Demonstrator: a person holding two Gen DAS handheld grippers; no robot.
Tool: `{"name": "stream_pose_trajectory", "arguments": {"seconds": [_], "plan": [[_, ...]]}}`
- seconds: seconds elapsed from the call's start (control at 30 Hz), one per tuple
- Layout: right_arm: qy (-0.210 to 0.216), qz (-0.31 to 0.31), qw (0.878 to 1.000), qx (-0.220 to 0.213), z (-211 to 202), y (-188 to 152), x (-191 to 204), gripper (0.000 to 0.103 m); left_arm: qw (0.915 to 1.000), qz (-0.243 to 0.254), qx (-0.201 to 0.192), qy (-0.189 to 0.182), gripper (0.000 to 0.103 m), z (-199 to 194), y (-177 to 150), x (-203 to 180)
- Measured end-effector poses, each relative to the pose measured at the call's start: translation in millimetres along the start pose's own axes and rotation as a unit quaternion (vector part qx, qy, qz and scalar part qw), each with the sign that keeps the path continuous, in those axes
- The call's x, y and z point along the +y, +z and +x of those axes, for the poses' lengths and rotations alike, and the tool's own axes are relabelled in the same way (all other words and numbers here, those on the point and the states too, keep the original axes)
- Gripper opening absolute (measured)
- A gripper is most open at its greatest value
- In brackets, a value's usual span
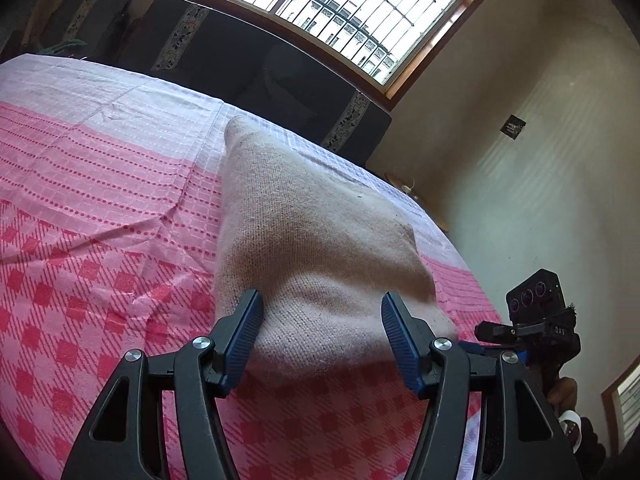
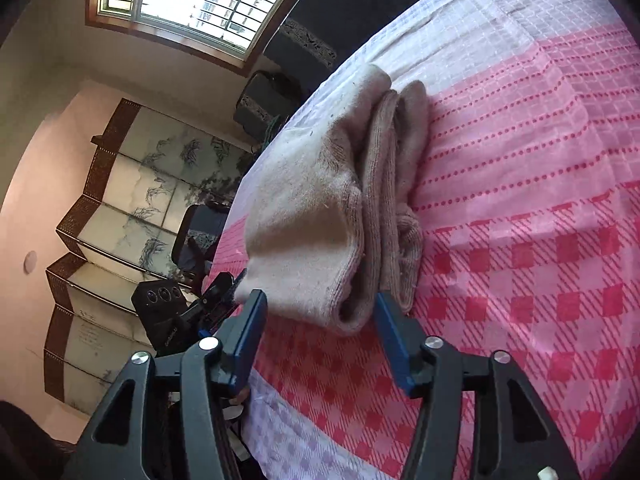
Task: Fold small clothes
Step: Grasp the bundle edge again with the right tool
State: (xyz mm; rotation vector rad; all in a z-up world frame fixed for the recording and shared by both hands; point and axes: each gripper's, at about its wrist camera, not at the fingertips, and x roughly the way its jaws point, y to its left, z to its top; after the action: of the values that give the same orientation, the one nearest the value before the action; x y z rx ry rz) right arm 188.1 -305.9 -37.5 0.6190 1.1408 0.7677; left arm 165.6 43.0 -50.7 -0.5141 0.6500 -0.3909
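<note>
A beige knitted garment (image 1: 320, 240) lies folded in layers on the pink checked bedspread (image 1: 100, 220). In the right wrist view the garment (image 2: 332, 200) shows stacked folds with a ribbed edge. My left gripper (image 1: 322, 320) is open, its blue pads on either side of the garment's near end, holding nothing. My right gripper (image 2: 320, 312) is open too, its pads flanking the garment's near end from the other side. Each gripper shows at the edge of the other's view: the right one (image 1: 532, 320) and the left one (image 2: 192, 312).
The bedspread (image 2: 520, 200) covers a bed that drops off near the wall. A dark sofa (image 1: 248, 60) stands behind the bed under a barred window (image 1: 340, 4). A folding screen (image 2: 120, 200) stands by the wall.
</note>
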Motion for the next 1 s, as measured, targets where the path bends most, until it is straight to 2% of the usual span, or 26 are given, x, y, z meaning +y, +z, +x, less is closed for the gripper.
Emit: {"name": "stream_pose_trajectory", "arguments": {"seconds": [0.07, 0.1, 0.17, 0.27, 0.4, 0.43, 0.53, 0.63, 0.7, 0.73, 0.8, 0.9, 1.0], "plan": [[0.027, 0.009, 1.000, 0.006, 8, -6, -1, 0.062, 1.0000, 0.005, 0.000, 0.005, 0.062, 0, -1, -3], [0.030, 0.014, 0.999, 0.006, 11, -6, -1, 0.062, 1.0000, 0.006, 0.001, 0.007, 0.062, 1, -1, -4], [0.010, 0.014, 1.000, 0.005, 20, -2, -1, 0.062, 0.9999, 0.006, 0.001, 0.008, 0.062, 1, -1, -4], [0.037, 0.028, 0.999, 0.006, 30, 5, 1, 0.062, 1.0000, 0.000, 0.000, 0.006, 0.062, 0, -2, -3], [0.059, 0.011, 0.998, -0.005, 33, 13, 17, 0.062, 1.0000, -0.010, -0.001, 0.002, 0.062, -2, -3, 1], [0.059, 0.003, 0.998, -0.010, 30, 13, 20, 0.062, 0.9999, -0.011, -0.001, 0.001, 0.062, -2, -3, 1], [0.023, -0.015, 0.999, -0.018, 30, 18, 29, 0.061, 0.9999, -0.016, -0.001, -0.002, 0.062, -3, -4, 3], [0.038, 0.001, 0.999, -0.014, 35, 24, 29, 0.061, 0.9996, -0.026, -0.002, -0.008, 0.062, -4, -4, 6], [0.086, 0.008, 0.996, -0.025, 30, 27, 32, 0.062, 0.9994, -0.034, -0.004, -0.011, 0.062, -5, -4, 10], [0.081, 0.006, 0.996, -0.029, 28, 29, 33, 0.061, 0.9992, -0.038, -0.004, -0.013, 0.062, -6, -5, 11], [0.011, 0.001, 1.000, -0.023, 32, 35, 32, 0.062, 0.9990, -0.041, -0.005, -0.016, 0.062, -6, -5, 13], [0.032, 0.035, 0.999, 0.003, 49, 43, 14, 0.062, 0.9990, -0.041, -0.004, -0.015, 0.062, -6, -5, 13], [0.045, 0.031, 0.998, 0.000, 62, 57, 13, 0.062, 0.9991, -0.040, -0.005, -0.013, 0.062, -7, -5, 14]]}}
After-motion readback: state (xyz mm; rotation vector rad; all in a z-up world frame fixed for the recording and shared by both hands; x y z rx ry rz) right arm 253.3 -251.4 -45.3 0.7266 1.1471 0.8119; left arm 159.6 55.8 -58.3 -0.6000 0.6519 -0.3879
